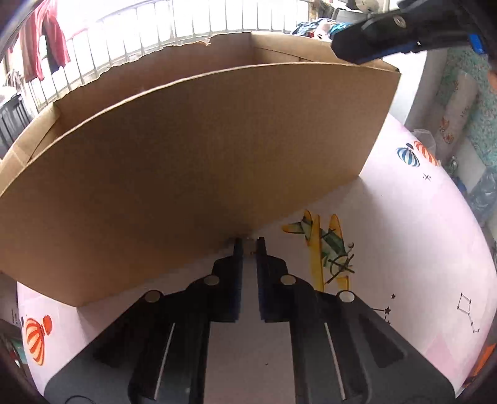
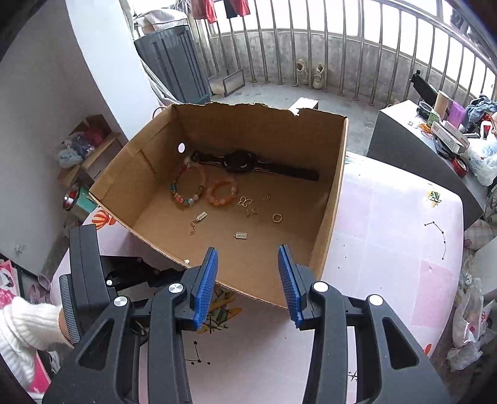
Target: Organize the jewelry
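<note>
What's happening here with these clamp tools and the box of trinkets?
A person is sorting jewelry into an open brown cardboard box on a pink patterned tablecloth. Already inside lie a black wristwatch, two beaded bracelets and several small gold pieces. The right gripper, with blue pads, hangs open and empty over the box's near edge. The left gripper is down at the tablecloth against the box's outer wall, nearly shut around something tiny and pale; what it is cannot be told.

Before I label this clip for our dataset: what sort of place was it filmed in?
Probably a home balcony used for laundry and storage. A metal railing runs along a bare concrete floor, clothes hang drying above, a pair of shoes sits by the railing, and the cardboard box stands on a cartoon-print tablecloth.
</note>
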